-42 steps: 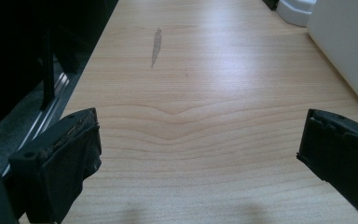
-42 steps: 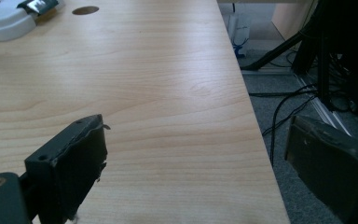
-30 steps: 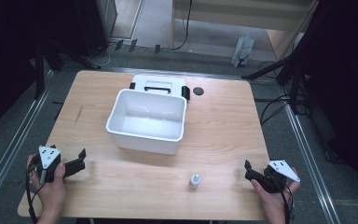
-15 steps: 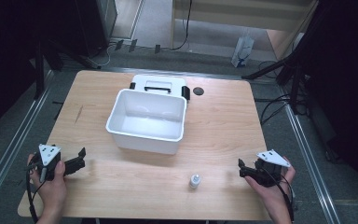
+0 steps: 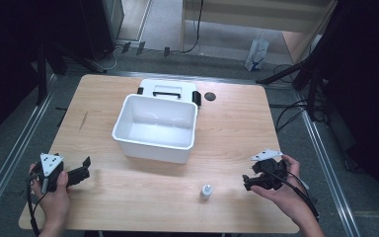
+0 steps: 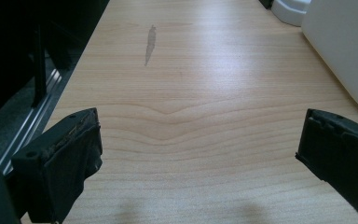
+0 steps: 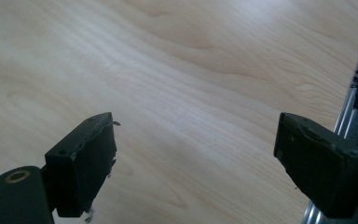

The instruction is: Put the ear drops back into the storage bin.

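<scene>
Two grippers hang apart-jawed and empty over the desk (image 5: 128, 197). The right gripper (image 5: 247, 181), its jaws just narrowed slightly, looks to be starting its approach to the small bottle (image 5: 206, 191) standing nearby; next, line up around it. The left gripper (image 5: 85, 164) waits.

Left hand (image 5: 54, 190) enters from the bottom left corner, gripping the left gripper (image 5: 81, 168); jaws point toward the right and stand wide apart with nothing between them; grey plate on top. Right hand (image 5: 281, 190) comes in from the lower right, holding the right gripper (image 5: 248, 181); it points leftward, tilted down; jaws have just been closing a little, yet stand well apart, nothing between them; cable trails back along the forearm.
</scene>
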### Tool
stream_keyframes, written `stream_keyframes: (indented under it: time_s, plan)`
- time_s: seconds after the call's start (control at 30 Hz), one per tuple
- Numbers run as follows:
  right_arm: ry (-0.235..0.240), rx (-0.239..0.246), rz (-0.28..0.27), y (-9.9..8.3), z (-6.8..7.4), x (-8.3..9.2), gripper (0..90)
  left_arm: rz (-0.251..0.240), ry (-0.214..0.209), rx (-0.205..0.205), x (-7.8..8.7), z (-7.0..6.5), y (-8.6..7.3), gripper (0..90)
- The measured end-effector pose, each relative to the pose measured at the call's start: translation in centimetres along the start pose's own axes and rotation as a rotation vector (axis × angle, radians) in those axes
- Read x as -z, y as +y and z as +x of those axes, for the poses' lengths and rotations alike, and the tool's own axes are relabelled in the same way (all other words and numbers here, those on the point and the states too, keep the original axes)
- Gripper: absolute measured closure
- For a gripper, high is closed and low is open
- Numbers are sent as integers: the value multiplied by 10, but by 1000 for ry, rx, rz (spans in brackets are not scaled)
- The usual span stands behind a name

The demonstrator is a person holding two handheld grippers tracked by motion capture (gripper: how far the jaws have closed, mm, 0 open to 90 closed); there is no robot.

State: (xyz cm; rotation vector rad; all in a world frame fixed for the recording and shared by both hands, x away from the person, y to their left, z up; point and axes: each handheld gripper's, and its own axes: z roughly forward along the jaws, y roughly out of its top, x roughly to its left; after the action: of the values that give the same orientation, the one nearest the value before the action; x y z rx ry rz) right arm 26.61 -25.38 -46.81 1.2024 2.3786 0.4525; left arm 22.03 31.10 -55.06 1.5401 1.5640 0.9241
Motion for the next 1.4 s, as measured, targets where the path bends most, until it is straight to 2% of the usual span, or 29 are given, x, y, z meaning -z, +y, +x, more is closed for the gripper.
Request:
stream_keyframes:
  time_s: [0.03, 0.07, 0.13, 0.17, 0.23, 0.33, 0.37, 0.43, 0.53, 0.77, 0.83, 0.87, 0.97, 1.03, 1.1, 1.17, 1.4]
  plan:
    - [14, 41, 42, 5, 7, 1, 123, 2, 2, 1, 0, 0, 0, 4]
    - [14, 41, 42, 5, 7, 1, 123, 2, 2, 1, 0, 0, 0, 4]
    - [32, 98, 75, 14, 15, 4, 126, 0, -1, 0, 0, 0, 0, 4]
    - [32, 98, 75, 14, 15, 4, 126, 0, -1, 0, 0, 0, 0, 4]
    - [67, 144, 122, 23, 21, 6, 130, 0, -3, 0, 0, 0, 0, 4]
    - [90, 173, 151, 29, 26, 8, 133, -2, -3, 2, 1, 0, 0, 4]
    - [110, 200, 170, 35, 32, 9, 141, -7, -4, 3, 1, 1, 0, 4]
    - [138, 217, 189, 41, 39, 11, 153, -8, -6, 4, 1, 1, 0, 4]
    - [164, 244, 203, 47, 48, 13, 161, -5, -3, 4, 1, 1, 0, 4]
    - [221, 336, 218, 61, 82, 18, 226, -6, -2, 3, 1, 1, 0, 4]
    - [228, 356, 217, 63, 88, 19, 281, -5, -2, 2, 1, 1, 0, 4]
    - [228, 356, 217, 63, 88, 19, 281, -5, -2, 2, 1, 1, 0, 4]
    - [256, 402, 226, 65, 99, 19, 411, -7, -2, 3, 1, 1, 0, 4]
    - [274, 425, 234, 66, 104, 18, 454, -7, -2, 2, 1, 1, 0, 4]
    - [295, 438, 239, 68, 109, 17, 509, -6, -1, 2, 1, 1, 0, 4]
    - [310, 454, 243, 69, 113, 15, 527, -4, -2, 1, 1, 1, 0, 4]
    - [332, 431, 288, 75, 118, 5, 634, -3, -3, 6, 0, 1, 0, 4]
